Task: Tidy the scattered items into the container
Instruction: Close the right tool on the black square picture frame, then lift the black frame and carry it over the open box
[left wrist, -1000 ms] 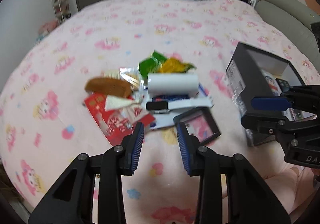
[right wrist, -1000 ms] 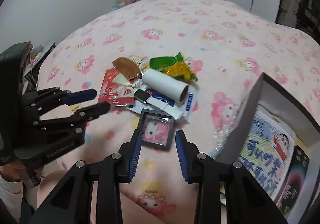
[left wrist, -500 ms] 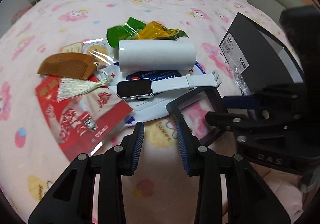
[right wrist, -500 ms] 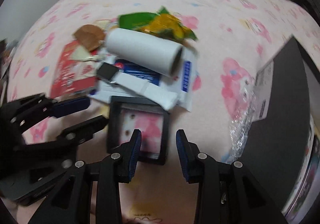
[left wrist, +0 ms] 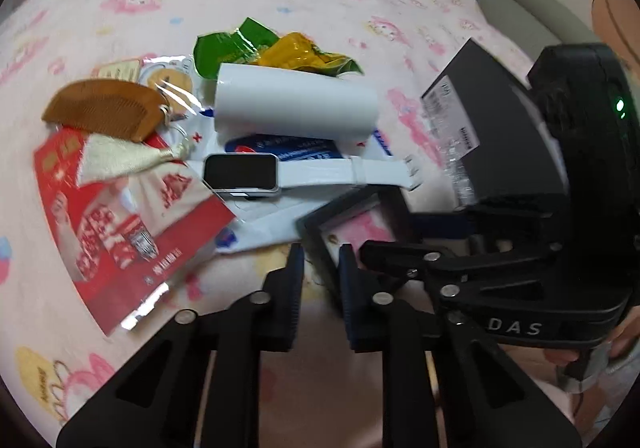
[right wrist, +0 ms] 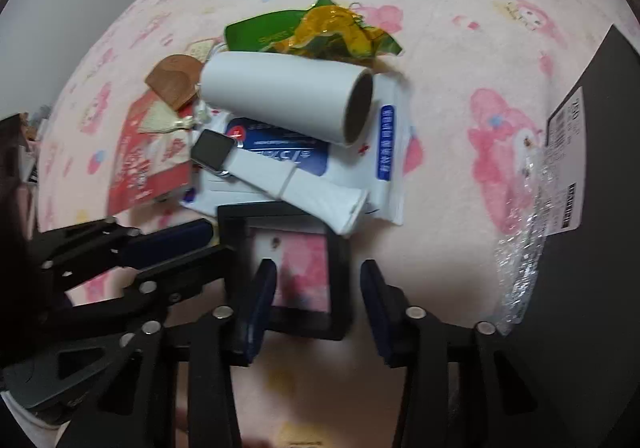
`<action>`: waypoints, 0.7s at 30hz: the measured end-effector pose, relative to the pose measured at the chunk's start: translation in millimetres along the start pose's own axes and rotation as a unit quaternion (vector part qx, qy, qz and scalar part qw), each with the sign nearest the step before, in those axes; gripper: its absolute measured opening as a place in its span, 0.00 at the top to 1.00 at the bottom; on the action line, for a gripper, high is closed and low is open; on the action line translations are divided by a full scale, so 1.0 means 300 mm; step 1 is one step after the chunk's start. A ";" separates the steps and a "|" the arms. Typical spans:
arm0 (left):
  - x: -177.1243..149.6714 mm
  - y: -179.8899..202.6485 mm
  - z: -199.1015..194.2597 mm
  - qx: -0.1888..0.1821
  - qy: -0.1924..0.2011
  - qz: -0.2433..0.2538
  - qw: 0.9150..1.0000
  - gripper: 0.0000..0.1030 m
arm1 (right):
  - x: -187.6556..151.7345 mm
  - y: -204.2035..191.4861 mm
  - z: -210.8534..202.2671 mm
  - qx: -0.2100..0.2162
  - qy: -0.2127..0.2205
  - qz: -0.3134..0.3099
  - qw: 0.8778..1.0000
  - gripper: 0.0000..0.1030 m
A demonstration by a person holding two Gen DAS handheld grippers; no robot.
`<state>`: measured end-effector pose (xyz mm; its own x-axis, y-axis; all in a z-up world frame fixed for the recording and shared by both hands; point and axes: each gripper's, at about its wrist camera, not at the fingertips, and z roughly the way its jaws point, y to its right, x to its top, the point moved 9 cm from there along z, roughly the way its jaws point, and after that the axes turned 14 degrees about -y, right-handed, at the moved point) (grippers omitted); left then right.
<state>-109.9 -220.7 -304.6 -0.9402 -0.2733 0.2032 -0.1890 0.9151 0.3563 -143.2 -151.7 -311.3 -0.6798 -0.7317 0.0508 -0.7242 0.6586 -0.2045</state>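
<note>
A small black picture frame with a pink picture lies at the near edge of the pile on the bed. My left gripper has its jaws narrowed onto the frame at its near-left rim. The right gripper is open, with one finger over the picture and the other just past the frame's right edge. Behind the frame lie a white-strapped smartwatch, a white roll, a wooden comb, a red packet and green and yellow wrappers. The dark box stands to the right.
A white and blue pouch lies under the roll and the watch. A pink cartoon-print blanket covers the bed. Crinkled clear wrap clings to the box. A grey sofa stands beyond the bed.
Both grippers have dropped lower and closer to the frame. The left jaws have narrowed onto its rim. The right jaws have spread wider around it.
</note>
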 end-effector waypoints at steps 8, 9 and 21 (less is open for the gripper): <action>-0.015 -0.023 -0.009 -0.010 -0.018 -0.016 1.000 0.86 | -0.034 -0.043 -0.026 0.018 0.000 -0.025 1.000 0.68; -0.017 -0.026 -0.010 -0.011 -0.021 -0.018 1.000 0.87 | -0.038 -0.044 -0.023 0.016 -0.004 -0.026 1.000 0.68; -0.020 -0.067 -0.011 0.026 -0.041 -0.032 0.998 0.88 | -0.061 -0.065 0.007 -0.011 -0.032 -0.050 0.998 0.72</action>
<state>-99.6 -238.4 -310.1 -0.9455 -0.3078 0.1061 -0.2610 0.9113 0.3186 -116.4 -151.4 -310.2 -0.5949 -0.8038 0.0066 -0.7913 0.5842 -0.1805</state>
